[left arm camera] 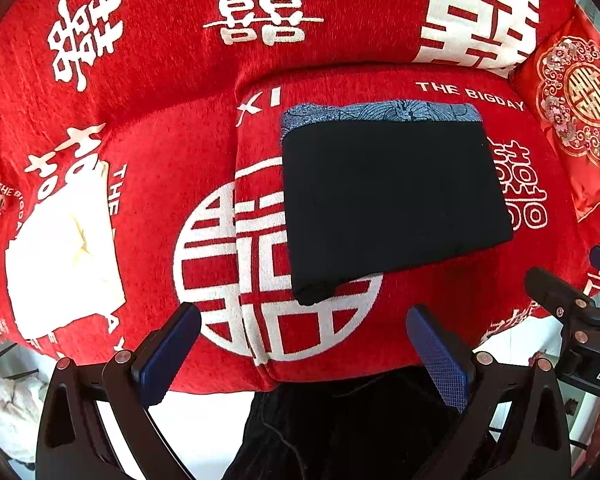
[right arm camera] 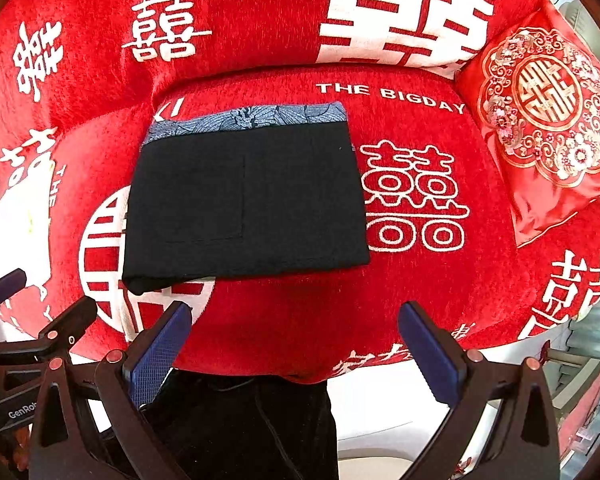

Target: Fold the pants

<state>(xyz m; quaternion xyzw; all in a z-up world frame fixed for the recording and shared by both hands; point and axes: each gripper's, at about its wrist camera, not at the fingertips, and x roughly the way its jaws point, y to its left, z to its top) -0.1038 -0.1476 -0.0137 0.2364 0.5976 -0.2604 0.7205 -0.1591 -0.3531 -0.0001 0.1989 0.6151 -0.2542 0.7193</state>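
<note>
A home living room, dressed for a wedding
A sofa (right arm camera: 260,320) under a red cover printed with white double-happiness characters and "THE BIGDAY", with an embroidered red satin cushion (right arm camera: 540,120) propped in its corner

Embroidered red cushion (right arm camera: 540,128) rests on a red sofa cover (right arm camera: 260,32).
</note>
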